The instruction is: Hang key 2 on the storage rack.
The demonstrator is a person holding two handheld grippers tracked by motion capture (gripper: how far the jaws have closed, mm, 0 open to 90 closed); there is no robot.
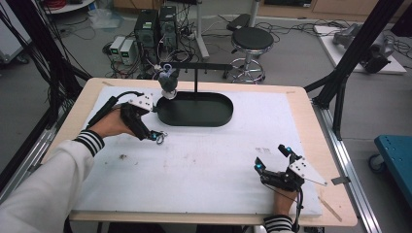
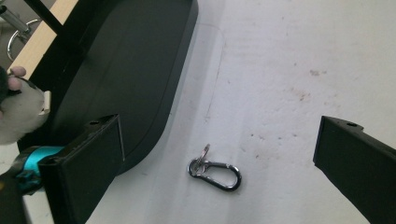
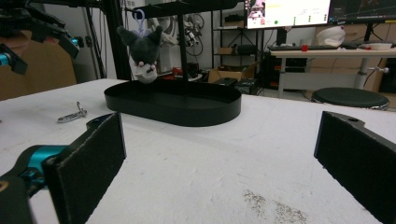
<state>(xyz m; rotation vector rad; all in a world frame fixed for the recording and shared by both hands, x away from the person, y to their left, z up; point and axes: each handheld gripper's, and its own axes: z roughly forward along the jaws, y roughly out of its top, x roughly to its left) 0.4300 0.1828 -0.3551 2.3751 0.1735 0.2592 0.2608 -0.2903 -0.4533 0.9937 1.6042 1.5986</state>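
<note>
Left gripper [image 1: 156,136], jaws released, hovers over the carabiner clip [image 2: 215,168] lying beside the black tray [image 2: 135,70] toward the bench's left edge; lower squarely, then close across its body.

Plush toy [image 2: 18,109] cut off at left edge, carabiner [image 1: 160,137] too small to make out

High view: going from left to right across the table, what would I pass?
Left hand-held gripper → small metal clip at its tips → plush toy hanging over the black tray's left end → black oval tray → right hand-held gripper.
</note>
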